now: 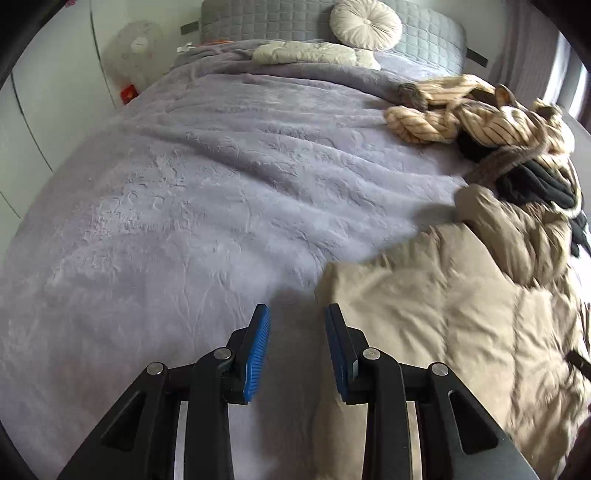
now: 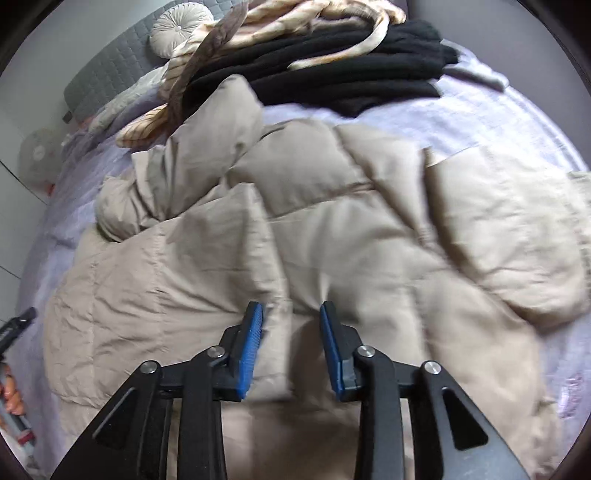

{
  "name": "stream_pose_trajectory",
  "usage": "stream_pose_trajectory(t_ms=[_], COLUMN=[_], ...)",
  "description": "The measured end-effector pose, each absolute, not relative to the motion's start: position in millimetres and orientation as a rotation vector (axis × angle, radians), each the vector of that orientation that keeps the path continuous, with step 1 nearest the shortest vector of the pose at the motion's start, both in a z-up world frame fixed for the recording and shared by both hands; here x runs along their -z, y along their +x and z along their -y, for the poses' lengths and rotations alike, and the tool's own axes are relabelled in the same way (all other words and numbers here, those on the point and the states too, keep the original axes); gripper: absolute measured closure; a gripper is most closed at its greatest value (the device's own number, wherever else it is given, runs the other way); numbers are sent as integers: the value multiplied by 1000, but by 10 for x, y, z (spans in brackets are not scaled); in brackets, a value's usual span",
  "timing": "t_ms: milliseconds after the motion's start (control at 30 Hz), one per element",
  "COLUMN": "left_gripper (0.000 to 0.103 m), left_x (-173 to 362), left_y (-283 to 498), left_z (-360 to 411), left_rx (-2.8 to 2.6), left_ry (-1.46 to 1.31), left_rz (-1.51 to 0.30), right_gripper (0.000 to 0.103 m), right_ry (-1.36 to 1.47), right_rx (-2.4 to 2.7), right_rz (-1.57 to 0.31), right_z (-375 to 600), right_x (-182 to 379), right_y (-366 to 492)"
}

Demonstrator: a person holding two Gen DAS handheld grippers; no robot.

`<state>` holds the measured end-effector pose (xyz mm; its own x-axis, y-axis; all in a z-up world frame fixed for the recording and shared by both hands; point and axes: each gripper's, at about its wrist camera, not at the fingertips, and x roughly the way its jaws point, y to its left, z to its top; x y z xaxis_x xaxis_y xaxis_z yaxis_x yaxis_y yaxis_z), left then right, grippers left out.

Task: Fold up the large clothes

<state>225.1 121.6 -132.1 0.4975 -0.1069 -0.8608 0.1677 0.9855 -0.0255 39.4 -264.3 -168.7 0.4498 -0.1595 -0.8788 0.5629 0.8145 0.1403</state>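
Note:
A beige puffer jacket (image 2: 332, 229) lies spread and rumpled on the bed, with one sleeve bunched at its far left. My right gripper (image 2: 291, 306) hovers over the jacket's near part, jaws open, blue pads apart and not pressing any fabric. In the left wrist view the jacket (image 1: 443, 314) fills the lower right. My left gripper (image 1: 297, 310) stands open at the jacket's left edge, over the bedspread (image 1: 184, 184). Its right finger is next to the fabric; nothing is pinched.
A heap of other clothes lies beyond the jacket: a cream striped garment (image 1: 461, 110) and a black knit (image 2: 332, 66). A round cushion (image 1: 365, 22) leans on the grey quilted headboard (image 1: 258, 18). A white fan (image 1: 136, 48) stands left of the bed.

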Motion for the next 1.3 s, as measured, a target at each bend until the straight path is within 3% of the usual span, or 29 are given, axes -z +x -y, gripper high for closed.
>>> stream_pose_trajectory(t_ms=[233, 267, 300, 333, 367, 533, 567, 600, 1100, 1300], left_gripper=[70, 62, 31, 17, 12, 12, 9, 0, 0, 0], left_x=[1349, 1368, 1367, 1355, 1323, 1318, 1322, 1327, 1471, 1469], left_y=[1638, 1523, 1440, 1345, 1256, 1005, 960, 921, 716, 707], left_z=[-706, -584, -514, -420, -343, 99, 183, 273, 987, 1239], left_rx=[255, 274, 288, 302, 312, 360, 367, 376, 405, 410], left_ry=[72, 76, 75, 70, 65, 143, 158, 175, 190, 195], left_rz=[-1153, -1176, -1189, -1189, -1167, -1182, -1187, -1197, -1318, -1309], right_gripper=[38, 37, 35, 30, 27, 25, 21, 21, 16, 16], right_ry=[575, 601, 622, 645, 664, 734, 750, 770, 972, 1196], right_rx=[437, 425, 412, 398, 386, 356, 355, 354, 533, 674], right_rz=[-1010, -1007, -1007, -1007, -1006, -1006, -1005, -999, -802, -751], right_z=[2755, 2756, 2765, 2779, 2786, 2921, 2961, 3008, 4128, 4945], right_x=[1498, 1476, 1467, 1453, 1453, 1460, 1468, 1474, 1480, 1764], right_y=[-239, -347, -400, -449, -484, -735, -778, -823, -1570, -1976])
